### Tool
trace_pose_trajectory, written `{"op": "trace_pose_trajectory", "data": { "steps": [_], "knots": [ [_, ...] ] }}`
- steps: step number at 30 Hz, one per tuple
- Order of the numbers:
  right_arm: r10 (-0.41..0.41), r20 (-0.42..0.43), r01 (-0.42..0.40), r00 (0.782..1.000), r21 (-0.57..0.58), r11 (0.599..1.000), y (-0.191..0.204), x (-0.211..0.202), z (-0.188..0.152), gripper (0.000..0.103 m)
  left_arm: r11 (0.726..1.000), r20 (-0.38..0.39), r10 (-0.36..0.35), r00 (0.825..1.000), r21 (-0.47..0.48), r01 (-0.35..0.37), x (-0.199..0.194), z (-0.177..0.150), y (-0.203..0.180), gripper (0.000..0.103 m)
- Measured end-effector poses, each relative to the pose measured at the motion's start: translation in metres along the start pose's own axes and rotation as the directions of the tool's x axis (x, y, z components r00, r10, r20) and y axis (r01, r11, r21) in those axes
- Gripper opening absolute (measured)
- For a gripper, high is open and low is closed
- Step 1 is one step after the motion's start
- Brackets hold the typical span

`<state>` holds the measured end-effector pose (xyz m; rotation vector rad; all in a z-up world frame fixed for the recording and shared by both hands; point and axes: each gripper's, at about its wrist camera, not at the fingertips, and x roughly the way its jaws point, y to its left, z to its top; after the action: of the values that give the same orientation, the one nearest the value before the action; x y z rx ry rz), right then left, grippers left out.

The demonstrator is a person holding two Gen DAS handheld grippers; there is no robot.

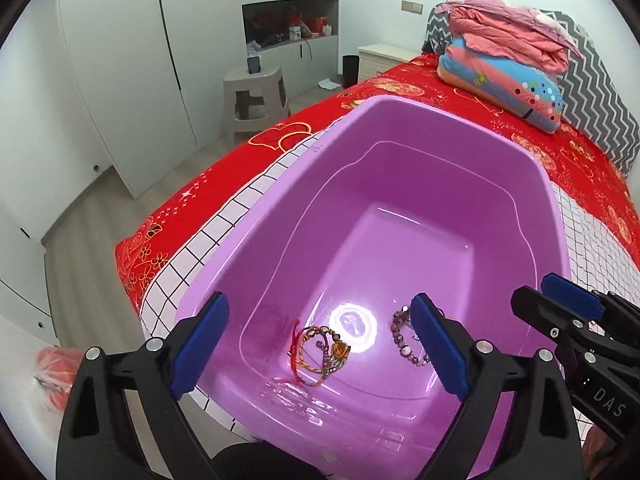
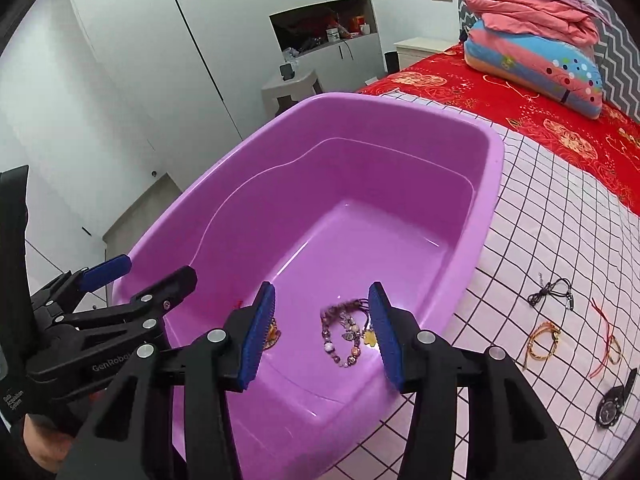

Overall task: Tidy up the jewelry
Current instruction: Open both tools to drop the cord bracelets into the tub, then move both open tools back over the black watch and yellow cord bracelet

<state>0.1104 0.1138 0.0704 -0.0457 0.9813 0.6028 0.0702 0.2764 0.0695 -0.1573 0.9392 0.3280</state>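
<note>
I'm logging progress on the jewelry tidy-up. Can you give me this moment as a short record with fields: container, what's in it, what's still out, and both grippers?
container: purple tub on a grid-patterned cloth on the bed
in tub: gold and red bracelets; beaded bracelet with charms
still out, on the cloth: black cord, gold bracelet, red string, black watch
left gripper: open, above the tub, holding nothing
right gripper: open, above the beaded bracelet, pads clear of it
</note>
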Motion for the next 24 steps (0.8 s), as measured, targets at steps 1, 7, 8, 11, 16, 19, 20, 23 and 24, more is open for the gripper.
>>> {"op": "trace_pose_trajectory", "data": {
  "steps": [1, 7, 8, 11, 16, 19, 20, 23, 24],
  "knots": [
    [-0.006, 0.002, 0.006, 1.0, -0.003, 1.0, 0.0, -0.001, -0.001, 0.047, 1.0, -0.002, -0.001, 1.0, -0.001, 0.001, 0.0, 0.0, 0.0, 0.09],
    [-0.009, 0.009, 0.009, 1.0, 0.0, 1.0, -0.002, -0.007, -0.002, 0.048, 1.0, -0.016, -0.017, 1.0, -0.012, 0.016, -0.002, -0.002, 0.0, 0.093],
    [-0.008, 0.012, 0.008, 1.0, 0.001, 1.0, -0.003, -0.009, -0.003, 0.048, 1.0, -0.017, -0.018, 1.0, -0.015, 0.018, -0.003, -0.003, 0.0, 0.093],
    [-0.009, 0.017, 0.008, 1.0, 0.003, 1.0, -0.004, -0.013, -0.003, 0.048, 1.0, -0.017, -0.019, 1.0, -0.019, 0.019, -0.006, -0.003, 0.0, 0.094],
    [-0.006, 0.034, 0.005, 0.999, 0.015, 1.0, -0.009, -0.022, -0.006, 0.051, 1.0, -0.007, -0.022, 1.0, -0.016, 0.022, -0.014, -0.004, -0.003, 0.095],
    [-0.011, 0.047, 0.01, 0.999, 0.019, 1.0, -0.012, -0.03, -0.011, 0.051, 1.0, -0.004, -0.028, 1.0, -0.012, 0.028, -0.02, -0.006, -0.007, 0.095],
    [-0.015, 0.052, 0.014, 0.999, 0.021, 1.0, -0.013, -0.033, -0.013, 0.051, 0.999, -0.004, -0.03, 1.0, -0.011, 0.03, -0.021, -0.006, -0.008, 0.095],
    [-0.026, 0.067, 0.024, 0.997, 0.031, 0.999, -0.018, -0.042, -0.019, 0.059, 0.999, -0.005, -0.044, 0.999, -0.007, 0.044, -0.026, -0.009, -0.012, 0.095],
    [-0.037, 0.076, 0.034, 0.996, 0.037, 0.999, -0.02, -0.046, -0.022, 0.06, 0.999, -0.007, -0.053, 0.999, -0.007, 0.053, -0.027, -0.01, -0.014, 0.095]
  ]
}}
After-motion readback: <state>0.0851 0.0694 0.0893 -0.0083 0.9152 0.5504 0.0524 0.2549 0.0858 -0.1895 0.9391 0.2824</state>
